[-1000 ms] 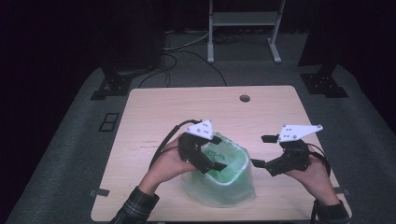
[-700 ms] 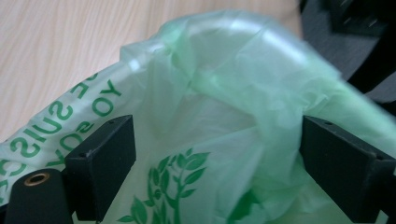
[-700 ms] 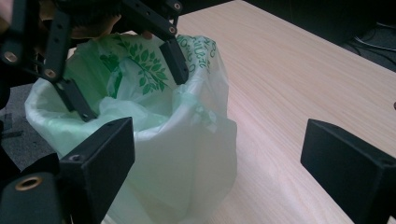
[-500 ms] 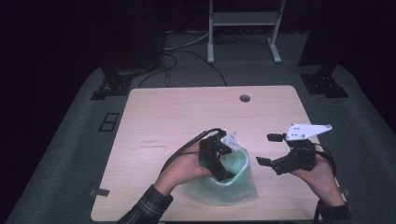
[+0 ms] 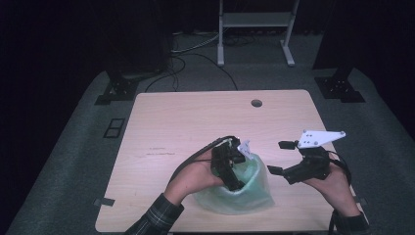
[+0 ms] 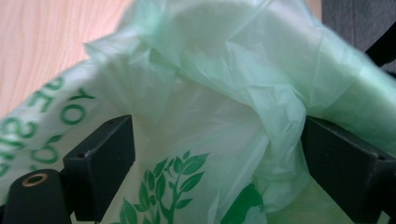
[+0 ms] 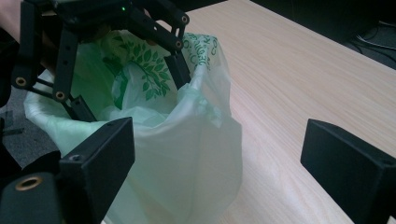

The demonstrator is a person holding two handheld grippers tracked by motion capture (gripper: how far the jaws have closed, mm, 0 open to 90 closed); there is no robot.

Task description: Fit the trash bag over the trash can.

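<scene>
Your bag is thin, see-thru green plastic w/ darker green leaves and letters printed on it. It's soft and crinkly, puffed up, mouth open at the top. In the right gripper view the bag stands up w/ its rim folded over in spots. In the left gripper view the plastic is bunched right in front of you.

The bag sits on the table near your edge, about in the middle, between your two hands.

Your left gripper points down into the bag's mouth. Its jaws are wide apart and have just opened a bit more. Plastic lies between them, one fold right by the right-hand jaw, but the pads don't pinch it. From the right gripper view you see the left gripper w/ one finger touching the rim's inside.

Your right gripper hangs just beside the bag, to its right, not touching. Jaws open, nothing in them.

Room to move: the far half of the table is bare wood, lots of space. The bag is close to the near edge. Your right hand is close to the table's right edge.

Count: 1 bag, 2 grippers, 1 table, 1 small round hole near the far edge.
</scene>
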